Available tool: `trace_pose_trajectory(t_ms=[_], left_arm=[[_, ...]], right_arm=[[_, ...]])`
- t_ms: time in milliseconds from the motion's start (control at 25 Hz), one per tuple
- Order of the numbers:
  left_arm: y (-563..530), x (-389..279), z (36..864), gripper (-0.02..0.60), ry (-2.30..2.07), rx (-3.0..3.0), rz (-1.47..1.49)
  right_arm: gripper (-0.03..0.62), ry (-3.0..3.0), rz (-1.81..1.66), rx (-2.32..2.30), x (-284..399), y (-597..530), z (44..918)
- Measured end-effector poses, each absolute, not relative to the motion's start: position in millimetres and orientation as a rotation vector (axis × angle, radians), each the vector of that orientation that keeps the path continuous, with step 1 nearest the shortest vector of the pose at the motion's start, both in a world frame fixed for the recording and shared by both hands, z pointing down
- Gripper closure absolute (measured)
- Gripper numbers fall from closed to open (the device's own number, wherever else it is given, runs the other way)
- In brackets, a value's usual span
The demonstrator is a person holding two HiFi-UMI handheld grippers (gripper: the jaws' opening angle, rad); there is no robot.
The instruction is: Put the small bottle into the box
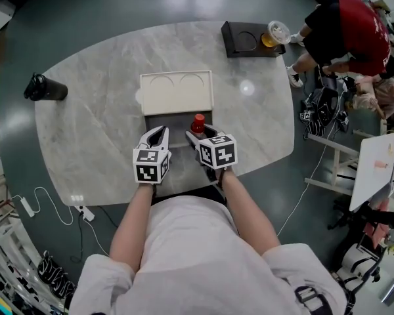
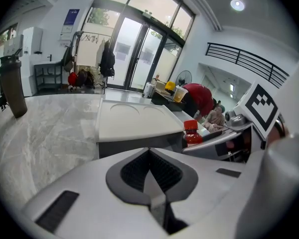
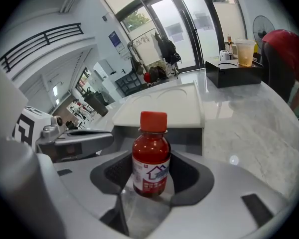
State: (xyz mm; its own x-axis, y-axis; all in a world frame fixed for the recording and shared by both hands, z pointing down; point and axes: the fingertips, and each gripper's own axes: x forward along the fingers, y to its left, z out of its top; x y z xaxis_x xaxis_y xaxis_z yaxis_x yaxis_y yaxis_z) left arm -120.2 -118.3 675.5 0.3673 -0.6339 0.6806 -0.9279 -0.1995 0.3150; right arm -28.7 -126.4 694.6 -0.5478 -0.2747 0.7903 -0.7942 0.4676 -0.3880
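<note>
A small bottle (image 3: 150,156) of red liquid with a red cap stands upright between the pads of my right gripper (image 3: 150,176), which is shut on it. In the head view the bottle (image 1: 197,124) sits at the near right edge of the dark box (image 1: 165,121), whose cream lid (image 1: 177,92) is laid back. My left gripper (image 1: 161,136) hangs beside it at the box's near edge, jaws together with nothing held. From the left gripper (image 2: 150,176) view, the bottle (image 2: 191,133) shows to the right, past the box's front wall (image 2: 139,144).
A black flask (image 1: 44,88) stands at the table's far left. At the far right edge is a black tray (image 1: 249,39) with a drink cup (image 1: 276,33). A person in red (image 1: 349,31) crouches beyond. Cables and a power strip (image 1: 85,212) lie on the floor.
</note>
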Motion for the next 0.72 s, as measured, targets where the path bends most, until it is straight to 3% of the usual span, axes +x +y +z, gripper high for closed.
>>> trace_pose_trajectory(t_ms=[720], left_arm=[[-111, -114, 685, 0.56, -1.321, 1.911, 0.55]], right_arm=[[0.355, -1.971, 1.038, 0.88, -22, -119, 716]])
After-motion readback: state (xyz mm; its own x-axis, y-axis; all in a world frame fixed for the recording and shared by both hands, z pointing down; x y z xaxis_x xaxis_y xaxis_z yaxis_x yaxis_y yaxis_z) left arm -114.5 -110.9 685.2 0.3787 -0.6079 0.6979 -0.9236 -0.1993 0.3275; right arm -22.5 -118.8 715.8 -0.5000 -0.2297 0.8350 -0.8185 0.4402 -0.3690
